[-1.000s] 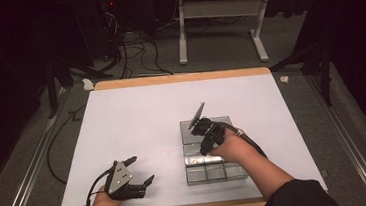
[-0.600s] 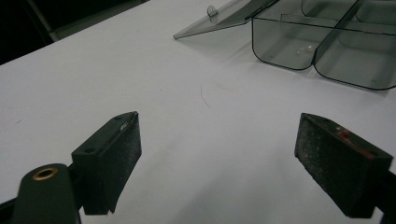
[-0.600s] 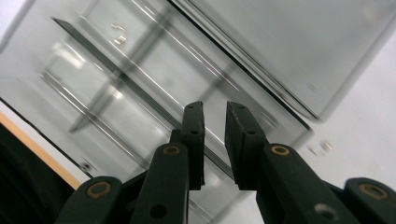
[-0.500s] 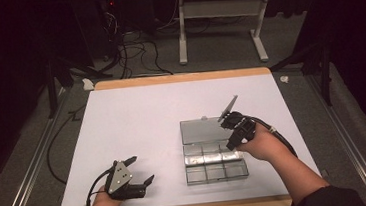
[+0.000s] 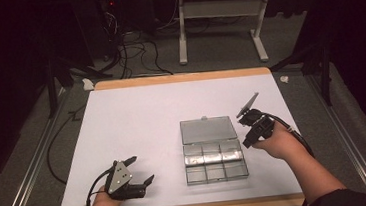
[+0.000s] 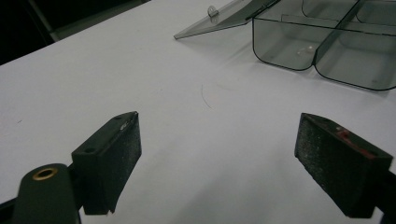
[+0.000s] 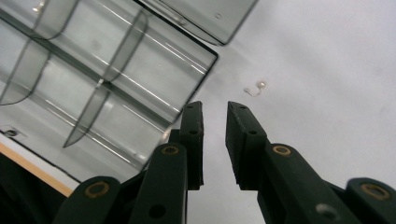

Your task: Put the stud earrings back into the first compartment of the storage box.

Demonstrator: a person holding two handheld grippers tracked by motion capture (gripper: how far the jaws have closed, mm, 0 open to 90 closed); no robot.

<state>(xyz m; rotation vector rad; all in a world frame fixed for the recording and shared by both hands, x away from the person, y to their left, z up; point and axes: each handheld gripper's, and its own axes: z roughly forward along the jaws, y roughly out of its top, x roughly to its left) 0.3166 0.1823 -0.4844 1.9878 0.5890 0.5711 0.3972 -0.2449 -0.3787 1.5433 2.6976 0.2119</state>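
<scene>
Jaws nearly closed on nothing, the right gripper (image 7: 215, 140) hangs over a tiny pearl earring (image 7: 256, 87) lying beside the open clear box (image 5: 214, 153); light, slippery, best pinched across its bead. The left gripper (image 5: 142, 171) rests wide open, empty

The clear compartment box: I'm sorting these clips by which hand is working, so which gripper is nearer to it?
The right. The right gripper hovers just beside the clear compartment box, at its right edge; the left gripper rests on the table well to the box's left.

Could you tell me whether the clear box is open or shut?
Open: the box's lid lies flat behind it, compartments uncovered.
</scene>
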